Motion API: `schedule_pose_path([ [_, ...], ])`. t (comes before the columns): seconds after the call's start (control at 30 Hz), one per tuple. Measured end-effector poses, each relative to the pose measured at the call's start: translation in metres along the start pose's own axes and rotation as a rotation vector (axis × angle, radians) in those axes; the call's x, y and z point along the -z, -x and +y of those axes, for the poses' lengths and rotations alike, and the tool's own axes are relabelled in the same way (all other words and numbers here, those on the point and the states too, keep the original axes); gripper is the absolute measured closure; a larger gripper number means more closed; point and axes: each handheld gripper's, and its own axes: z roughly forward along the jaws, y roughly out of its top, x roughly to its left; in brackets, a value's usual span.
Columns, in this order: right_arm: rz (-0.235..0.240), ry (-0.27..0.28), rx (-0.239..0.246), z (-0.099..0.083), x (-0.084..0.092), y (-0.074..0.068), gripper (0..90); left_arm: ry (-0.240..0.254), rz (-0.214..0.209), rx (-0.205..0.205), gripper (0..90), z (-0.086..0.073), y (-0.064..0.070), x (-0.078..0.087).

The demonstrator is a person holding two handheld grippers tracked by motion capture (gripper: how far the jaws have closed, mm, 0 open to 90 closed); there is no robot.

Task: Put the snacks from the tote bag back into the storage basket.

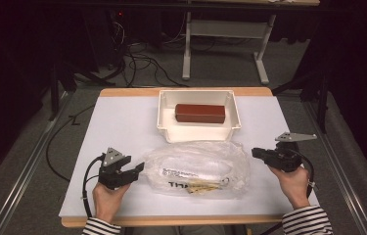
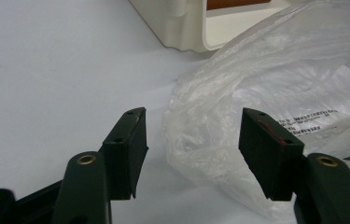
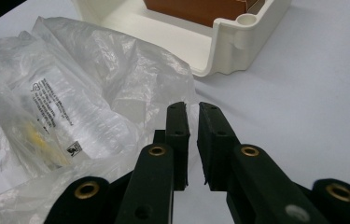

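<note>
Flanking the clear plastic bag (image 1: 198,169) with both grippers, I am noting how it lies: crumpled flat on the white table (image 1: 122,122), just at 6 o'clock of the cream bin (image 1: 198,132), near its front wall but, as far as I am seeing, not touching it. A brown block (image 1: 199,113) is sitting inside that bin.

My left gripper (image 1: 139,169) is sitting at 9 o'clock of the bag, jaws spread wide, with the bag's rumpled edge (image 2: 196,140) lying just ahead between the pads, nothing pinched. My right gripper (image 1: 255,152) is sitting at 3 o'clock of the bag, jaws nearly closed with only a thin gap, gripping nothing; in the right gripper view the film (image 3: 93,93) is lying just to the left of its tips.

Judging the handling: the bag is looking very light, limp and slippery, with printed text and something yellowish (image 1: 200,185) inside near its 6 o'clock edge. Film like this is likely sliding or bunching under a shallow pinch. I am reckoning the best hold is a gathered fold at each side edge, taken deep, not the taut middle.
</note>
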Motion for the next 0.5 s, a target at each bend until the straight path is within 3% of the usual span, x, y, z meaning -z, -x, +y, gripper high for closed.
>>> schedule_pose_path([
  [0.5,-0.01,0.018,-0.035,-0.021,0.007,0.006,82.9,-0.02,-0.005,-0.005,42.6,-0.004,0.0,-0.003],
])
